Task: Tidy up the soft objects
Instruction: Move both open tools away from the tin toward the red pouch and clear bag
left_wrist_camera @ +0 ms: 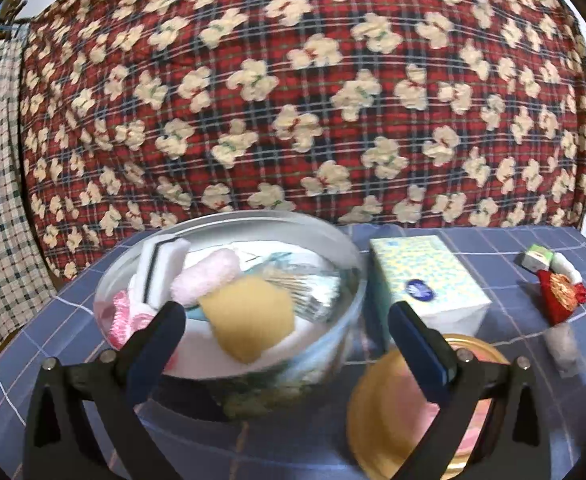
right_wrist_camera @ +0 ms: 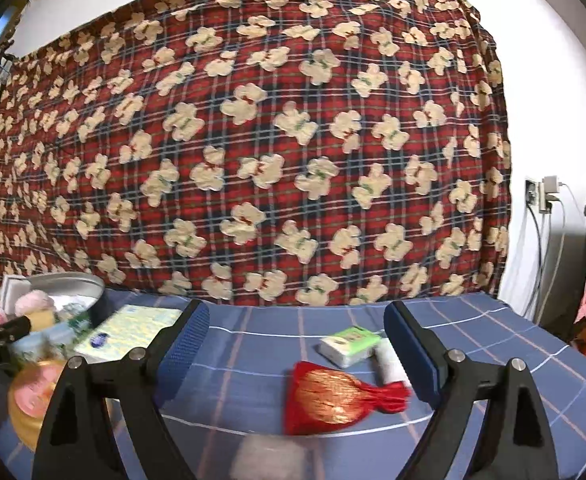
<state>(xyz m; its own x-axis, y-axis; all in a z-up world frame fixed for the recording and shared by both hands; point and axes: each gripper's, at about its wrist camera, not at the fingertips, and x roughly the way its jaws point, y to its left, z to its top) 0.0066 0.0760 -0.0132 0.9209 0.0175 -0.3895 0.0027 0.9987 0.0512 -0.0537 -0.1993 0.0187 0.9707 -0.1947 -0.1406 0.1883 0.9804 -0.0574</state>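
Glossy red pouch, porous yellow sponge

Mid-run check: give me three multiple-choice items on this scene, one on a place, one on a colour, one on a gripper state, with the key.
1. Where is the yellow sponge?
A. in the glass bowl
B. on the tissue box
C. on the tablecloth

2. What colour is the drawstring pouch?
A. blue
B. red and gold
C. white

3. How is the right gripper?
A. shut on the pouch
B. open, holding nothing
C. shut, empty

Key: A, the sponge lies inside the bowl; B, red cloth with a gold patch; B, its jaws stand wide apart above the pouch.
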